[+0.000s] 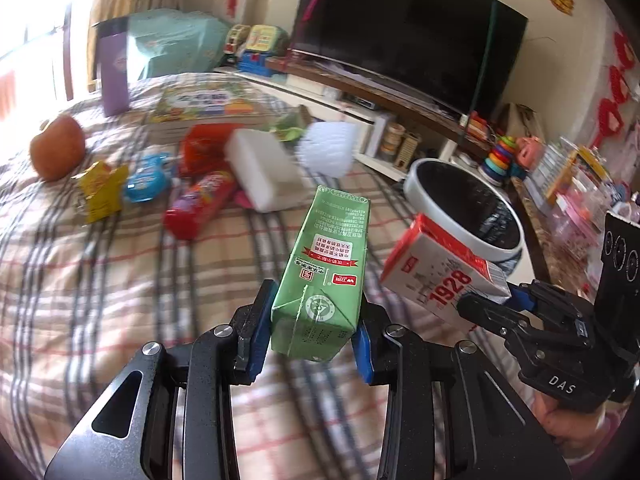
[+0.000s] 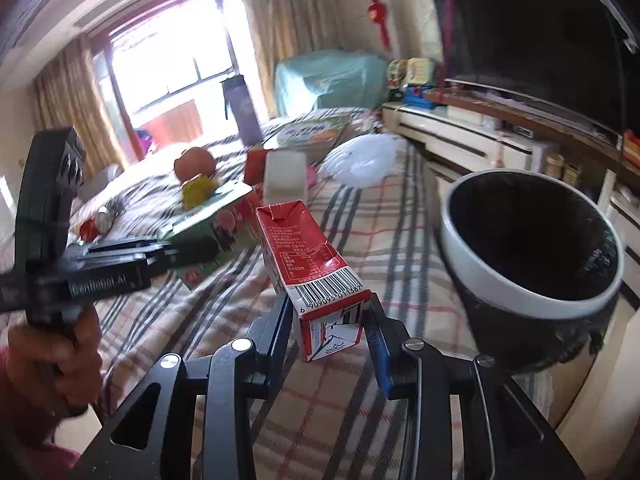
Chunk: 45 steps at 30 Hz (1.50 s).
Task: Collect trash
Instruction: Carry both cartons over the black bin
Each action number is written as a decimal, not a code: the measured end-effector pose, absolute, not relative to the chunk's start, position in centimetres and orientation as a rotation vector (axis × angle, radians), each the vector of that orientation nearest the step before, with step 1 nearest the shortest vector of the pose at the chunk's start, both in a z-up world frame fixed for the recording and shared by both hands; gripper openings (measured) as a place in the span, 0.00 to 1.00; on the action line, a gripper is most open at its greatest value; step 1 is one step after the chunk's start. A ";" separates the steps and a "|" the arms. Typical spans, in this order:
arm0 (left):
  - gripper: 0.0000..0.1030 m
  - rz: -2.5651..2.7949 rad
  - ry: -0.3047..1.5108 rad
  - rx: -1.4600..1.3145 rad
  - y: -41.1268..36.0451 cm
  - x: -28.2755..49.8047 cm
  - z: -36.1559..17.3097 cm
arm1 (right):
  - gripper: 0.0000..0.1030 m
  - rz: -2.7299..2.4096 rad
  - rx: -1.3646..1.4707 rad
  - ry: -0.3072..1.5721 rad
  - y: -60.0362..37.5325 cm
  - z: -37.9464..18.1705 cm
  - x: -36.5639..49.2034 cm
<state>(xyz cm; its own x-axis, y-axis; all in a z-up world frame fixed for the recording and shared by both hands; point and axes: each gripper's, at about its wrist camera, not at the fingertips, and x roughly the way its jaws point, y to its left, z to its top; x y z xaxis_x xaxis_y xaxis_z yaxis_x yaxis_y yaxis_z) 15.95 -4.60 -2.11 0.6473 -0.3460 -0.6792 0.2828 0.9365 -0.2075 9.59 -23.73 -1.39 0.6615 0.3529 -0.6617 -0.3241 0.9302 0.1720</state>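
Observation:
My left gripper is shut on a green drink carton and holds it above the plaid bed cover. My right gripper is shut on a red and white carton, also seen in the left wrist view. A white-rimmed bin with a black liner stands beside the bed to the right; it shows in the left wrist view too. More trash lies further up the bed: a red tube, a yellow wrapper, a blue packet and a red bag.
An orange fruit, a white tissue pack, books, a purple box and a clear plastic bag lie on the bed. A TV cabinet with toys runs along the right.

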 end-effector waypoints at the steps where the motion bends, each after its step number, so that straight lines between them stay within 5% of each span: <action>1: 0.32 -0.369 0.790 -0.083 -5.2 15.9 -2.1 | 0.35 0.363 0.045 0.748 -24.1 -1.2 9.4; 45: 0.32 -0.575 0.783 0.039 -19.6 19.4 0.4 | 0.35 0.005 0.225 0.738 -37.5 0.1 11.7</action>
